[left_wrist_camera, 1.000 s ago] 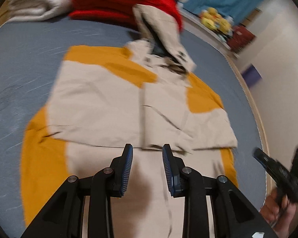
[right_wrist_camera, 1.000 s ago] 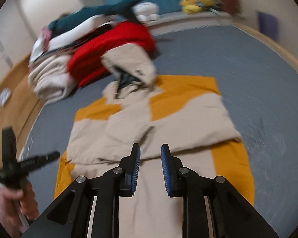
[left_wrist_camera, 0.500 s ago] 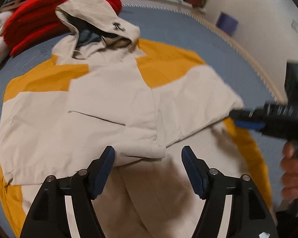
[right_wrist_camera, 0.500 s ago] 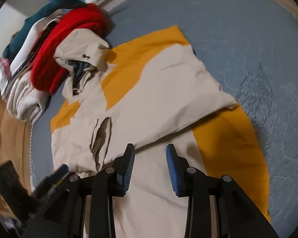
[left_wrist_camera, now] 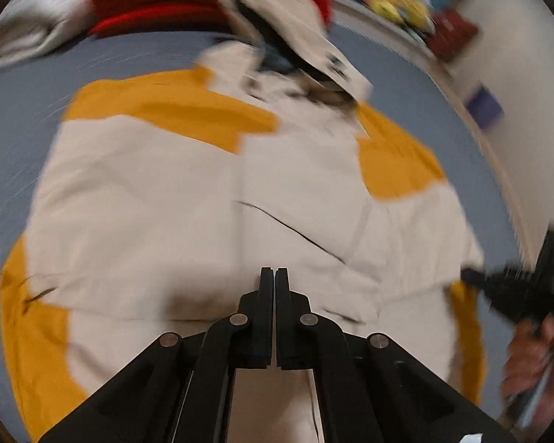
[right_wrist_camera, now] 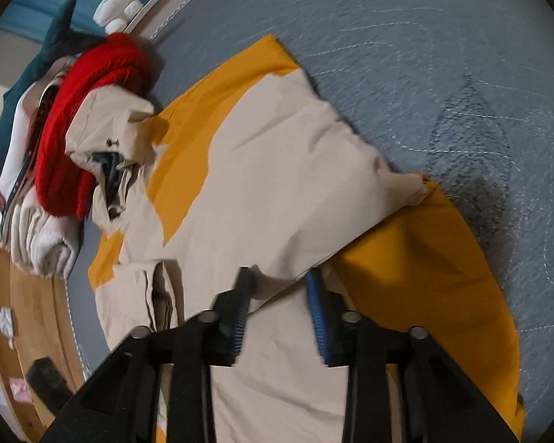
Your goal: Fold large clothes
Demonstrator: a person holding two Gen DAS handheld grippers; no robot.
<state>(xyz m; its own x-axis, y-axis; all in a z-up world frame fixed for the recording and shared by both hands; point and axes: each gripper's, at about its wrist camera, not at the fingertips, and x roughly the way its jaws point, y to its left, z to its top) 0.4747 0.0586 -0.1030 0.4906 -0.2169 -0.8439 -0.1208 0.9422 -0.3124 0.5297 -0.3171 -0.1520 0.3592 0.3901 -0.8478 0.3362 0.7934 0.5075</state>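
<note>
A beige and orange hooded jacket lies spread on the blue-grey bed, sleeves folded across its body and hood at the far end. My left gripper hovers over the jacket's lower middle, shut, with no cloth visible between its fingers. In the right wrist view the jacket runs diagonally. My right gripper is low over the folded sleeve's edge; its jaws are closing, still apart, with that edge between them. In the left wrist view, the right gripper shows blurred at the jacket's right side, held by a hand.
A pile of clothes sits beyond the hood: a red garment, cream folded cloth and a teal piece. A wooden bed frame borders the mattress. Yellow plush toys and a purple box stand by the wall.
My left gripper's jaws spread wide and then snapped shut while it swung over the jacket. My right gripper rolled and sank closer to the folded sleeve's edge.
</note>
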